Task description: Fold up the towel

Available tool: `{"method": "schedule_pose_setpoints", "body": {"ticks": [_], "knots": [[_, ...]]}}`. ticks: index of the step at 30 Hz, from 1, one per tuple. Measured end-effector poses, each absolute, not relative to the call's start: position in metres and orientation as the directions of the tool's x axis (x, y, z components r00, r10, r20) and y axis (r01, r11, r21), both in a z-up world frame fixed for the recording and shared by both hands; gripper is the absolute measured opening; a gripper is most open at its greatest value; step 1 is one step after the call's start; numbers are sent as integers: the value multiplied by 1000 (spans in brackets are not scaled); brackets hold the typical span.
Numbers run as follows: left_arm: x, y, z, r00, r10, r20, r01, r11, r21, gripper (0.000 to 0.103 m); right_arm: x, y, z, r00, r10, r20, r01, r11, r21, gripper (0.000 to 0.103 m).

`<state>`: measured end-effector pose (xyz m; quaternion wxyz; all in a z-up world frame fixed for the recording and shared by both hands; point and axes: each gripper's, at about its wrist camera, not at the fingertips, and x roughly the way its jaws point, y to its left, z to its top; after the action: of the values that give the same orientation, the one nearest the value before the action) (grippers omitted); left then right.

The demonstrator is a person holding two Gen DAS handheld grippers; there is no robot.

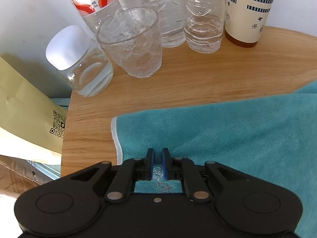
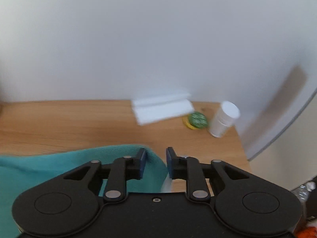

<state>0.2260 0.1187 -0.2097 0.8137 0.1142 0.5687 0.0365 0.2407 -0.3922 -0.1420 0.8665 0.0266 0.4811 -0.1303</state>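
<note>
A teal towel (image 1: 227,138) with a white hem lies on the round wooden table (image 1: 188,79). My left gripper (image 1: 158,152) is shut on the towel close to its left hemmed edge, with cloth and white stitching showing in the narrow gap between the blue pads. In the blurred right wrist view the towel (image 2: 69,158) bulges up between the fingers of my right gripper (image 2: 156,154), which grips that raised end above the table (image 2: 79,123). The towel's far right end looks lifted in the left wrist view.
Ahead of the left gripper stand a drinking glass (image 1: 132,43), a small capped jar (image 1: 83,65), several water bottles (image 1: 204,19) and a cream patterned cup (image 1: 247,13). A yellow envelope (image 1: 25,119) lies off the left rim. White folded paper (image 2: 162,109), a green disc (image 2: 197,120) and a white bottle (image 2: 223,119) sit by the wall.
</note>
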Motion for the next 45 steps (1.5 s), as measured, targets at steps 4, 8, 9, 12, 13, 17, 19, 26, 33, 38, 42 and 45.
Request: {"method": "schedule_pose_setpoints", "body": {"ticks": [4, 8, 9, 12, 13, 17, 19, 26, 33, 38, 42, 45], "knots": [[228, 122, -209, 345, 180, -921, 68, 974, 215, 11, 228, -402, -148, 457, -148, -877, 288, 958, -12, 25], [231, 129, -206, 347, 176, -921, 36, 979, 201, 13, 204, -411, -142, 468, -98, -878, 315, 947, 63, 25], [232, 132, -205, 351, 176, -920, 24, 980, 197, 14, 194, -413, -138, 492, -81, -867, 323, 942, 96, 25], [234, 139, -201, 363, 169, -916, 3, 983, 183, 18, 163, -416, -121, 590, -76, -804, 359, 916, 177, 38], [235, 140, -200, 367, 171, -914, 1, 983, 184, 18, 149, -417, -115, 641, -61, -765, 372, 896, 241, 49], [239, 140, -200, 366, 164, -916, 0, 984, 176, 18, 132, -414, -108, 676, -71, -733, 440, 837, 324, 55], [242, 137, -202, 365, 166, -916, 7, 983, 181, 18, 130, -419, -115, 675, 9, -738, 466, 770, 435, 55], [246, 124, -201, 402, 179, -898, 41, 976, 213, 34, 129, -401, -134, 587, 35, -809, 500, 770, 397, 55], [255, 123, -195, 428, 183, -885, 47, 973, 224, 35, 101, -397, -155, 442, -80, -893, 519, 836, 182, 53], [261, 124, -201, 412, 183, -893, 55, 973, 224, 35, 85, -397, -168, 379, -54, -924, 507, 847, 159, 37], [261, 122, -206, 404, 177, -898, 74, 972, 225, 35, 88, -399, -177, 360, -39, -932, 500, 852, 157, 27], [262, 118, -209, 398, 172, -901, 92, 970, 226, 35, 88, -401, -178, 355, -34, -934, 492, 856, 156, 28]]}}
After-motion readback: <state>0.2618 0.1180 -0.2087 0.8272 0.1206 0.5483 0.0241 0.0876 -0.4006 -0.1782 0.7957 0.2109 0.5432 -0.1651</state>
